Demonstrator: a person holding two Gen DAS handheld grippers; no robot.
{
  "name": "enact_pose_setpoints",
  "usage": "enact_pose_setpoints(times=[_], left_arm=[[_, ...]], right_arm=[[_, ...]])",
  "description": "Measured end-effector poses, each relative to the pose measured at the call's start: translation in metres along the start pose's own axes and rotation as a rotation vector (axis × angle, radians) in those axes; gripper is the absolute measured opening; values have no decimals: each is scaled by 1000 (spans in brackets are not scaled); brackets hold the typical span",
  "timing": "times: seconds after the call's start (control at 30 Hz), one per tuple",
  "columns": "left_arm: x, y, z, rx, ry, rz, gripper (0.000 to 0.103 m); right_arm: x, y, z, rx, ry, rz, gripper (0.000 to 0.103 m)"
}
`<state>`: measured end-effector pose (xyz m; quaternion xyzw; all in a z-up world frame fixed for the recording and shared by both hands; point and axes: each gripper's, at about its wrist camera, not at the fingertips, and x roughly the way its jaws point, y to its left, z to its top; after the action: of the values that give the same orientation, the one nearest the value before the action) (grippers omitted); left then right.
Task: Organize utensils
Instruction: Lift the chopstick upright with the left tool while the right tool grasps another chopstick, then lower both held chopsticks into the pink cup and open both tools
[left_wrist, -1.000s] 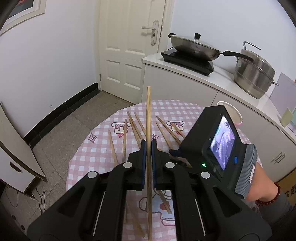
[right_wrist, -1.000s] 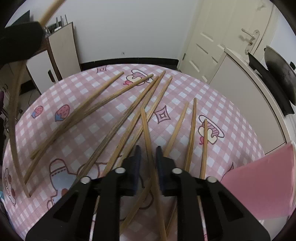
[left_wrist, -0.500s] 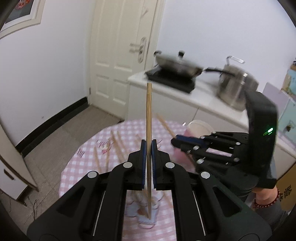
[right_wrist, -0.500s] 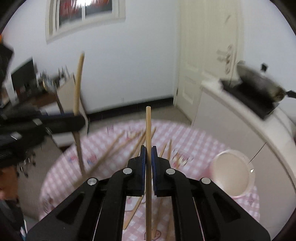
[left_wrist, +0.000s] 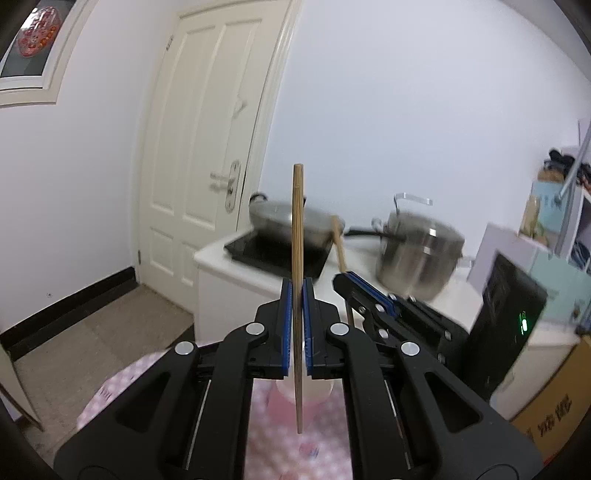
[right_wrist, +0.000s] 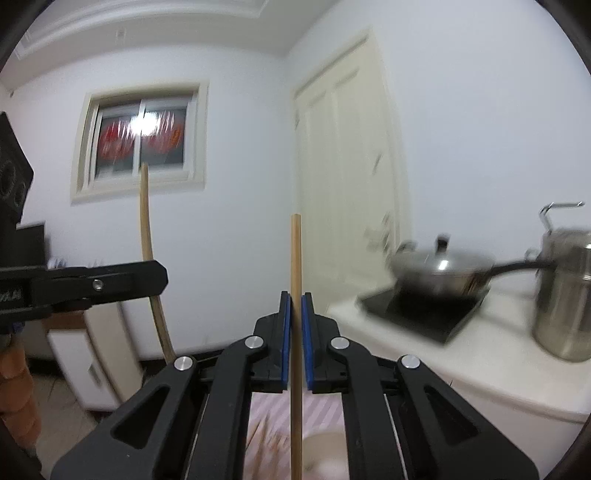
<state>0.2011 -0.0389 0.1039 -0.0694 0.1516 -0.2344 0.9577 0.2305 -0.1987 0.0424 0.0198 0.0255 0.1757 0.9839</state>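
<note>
My left gripper (left_wrist: 297, 291) is shut on a wooden chopstick (left_wrist: 297, 229) that stands upright between its blue pads. Below it shows a pale pink cup (left_wrist: 317, 391) on the pink checked tablecloth (left_wrist: 110, 398). To its right the right gripper (left_wrist: 345, 282) holds a second chopstick (left_wrist: 339, 247), tilted. In the right wrist view my right gripper (right_wrist: 295, 302) is shut on an upright chopstick (right_wrist: 295, 251). The left gripper (right_wrist: 159, 275) enters from the left with its curved-looking chopstick (right_wrist: 146, 221). The cup's rim (right_wrist: 325, 450) appears blurred at the bottom.
A white counter (left_wrist: 258, 273) behind the table carries a black cooktop with a lidded pan (right_wrist: 439, 273) and a steel pot (left_wrist: 421, 258). A white door (left_wrist: 207, 147) is at the back. A cardboard box (left_wrist: 554, 398) stands at the right.
Both grippers have risen from the table and tilted up toward level, each carrying a chopstick. The right one closed on its chopstick and lifted it off the cloth. The loose chopsticks have dropped out of view.
</note>
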Motion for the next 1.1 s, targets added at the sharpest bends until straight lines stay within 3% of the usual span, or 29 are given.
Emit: enact_pose_setpoints(times=[0.1, 0.23, 0.57, 0.87, 1.1], left_arm=[[22, -2, 4, -34, -65, -3, 6], [53, -1, -5, -61, -58, -9, 6], [109, 13, -49, -38, 73, 19, 6], [117, 13, -67, -7, 115, 21, 6], [122, 18, -79, -8, 164, 15, 6]], right_arm=[[7, -19, 0, 27, -99, -15, 4], [23, -41, -6, 60, -152, -17, 4], [40, -66, -39, 123, -104, 11, 4], [31, -59, -25, 92, -163, 25, 4], [38, -58, -44, 70, -105, 36, 4]])
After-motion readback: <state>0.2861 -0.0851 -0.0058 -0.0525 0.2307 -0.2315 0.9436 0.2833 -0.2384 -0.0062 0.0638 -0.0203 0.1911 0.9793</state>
